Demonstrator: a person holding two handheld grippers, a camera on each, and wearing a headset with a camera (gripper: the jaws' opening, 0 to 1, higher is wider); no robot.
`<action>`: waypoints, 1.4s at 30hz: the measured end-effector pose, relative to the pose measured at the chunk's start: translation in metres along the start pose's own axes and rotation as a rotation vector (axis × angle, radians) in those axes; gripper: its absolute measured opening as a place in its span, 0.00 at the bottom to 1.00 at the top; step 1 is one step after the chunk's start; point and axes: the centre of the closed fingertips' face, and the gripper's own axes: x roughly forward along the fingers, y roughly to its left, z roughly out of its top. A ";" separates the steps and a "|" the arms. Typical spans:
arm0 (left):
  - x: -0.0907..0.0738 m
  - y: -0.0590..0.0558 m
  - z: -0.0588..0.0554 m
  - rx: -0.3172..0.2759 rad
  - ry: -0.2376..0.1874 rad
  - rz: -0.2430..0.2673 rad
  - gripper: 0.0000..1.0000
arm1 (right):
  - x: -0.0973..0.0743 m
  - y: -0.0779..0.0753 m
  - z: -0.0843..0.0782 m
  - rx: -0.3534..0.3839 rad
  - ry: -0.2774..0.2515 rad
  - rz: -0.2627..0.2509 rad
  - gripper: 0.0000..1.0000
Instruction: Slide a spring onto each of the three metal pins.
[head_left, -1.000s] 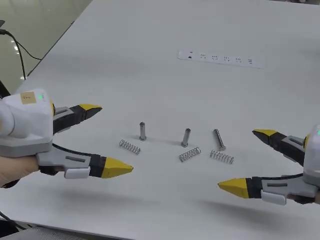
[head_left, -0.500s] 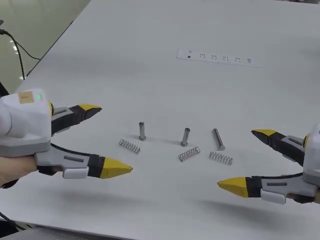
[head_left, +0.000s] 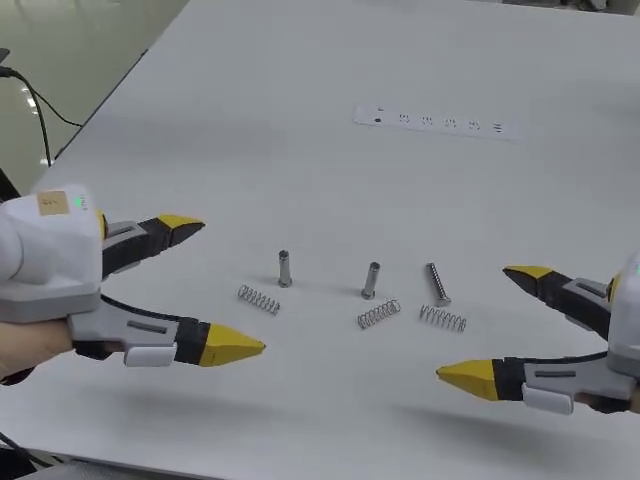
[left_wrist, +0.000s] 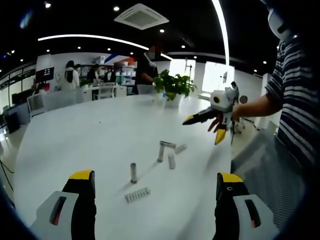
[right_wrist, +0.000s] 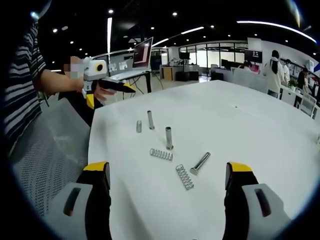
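Note:
Three small metal pins stand in a row on the white table (head_left: 300, 150). The left pin (head_left: 284, 268) and the middle pin (head_left: 371, 279) are upright. The right pin (head_left: 437, 283) lies on its side (right_wrist: 200, 163). A loose spring lies just in front of each: left spring (head_left: 258, 298), middle spring (head_left: 379, 312), right spring (head_left: 442, 319). My left gripper (head_left: 212, 286) hovers open to the left of the row, holding nothing (left_wrist: 155, 176). On the right, my right gripper (head_left: 493, 323) is also open with its jaws wide apart (right_wrist: 168, 168). Both point inward at the parts.
A white power strip (head_left: 437, 121) lies flat farther back on the table. The table's left edge runs diagonally at the upper left, with a dark cable (head_left: 40, 110) beyond it. Office desks, a potted plant (left_wrist: 172, 86) and people are in the background.
The head view has shifted a little. Both grippers stay open in about the same places, and the pins and springs lie as before.

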 end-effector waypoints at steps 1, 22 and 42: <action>0.000 0.000 0.000 -0.001 0.001 -0.001 0.98 | 0.000 0.000 0.001 0.003 -0.001 0.002 0.96; 0.002 -0.002 -0.007 -0.012 0.017 -0.017 0.98 | 0.011 -0.011 0.018 0.011 0.015 0.005 0.88; -0.002 -0.001 -0.011 -0.039 -0.004 -0.020 0.98 | 0.036 -0.054 0.030 0.012 0.107 -0.080 0.67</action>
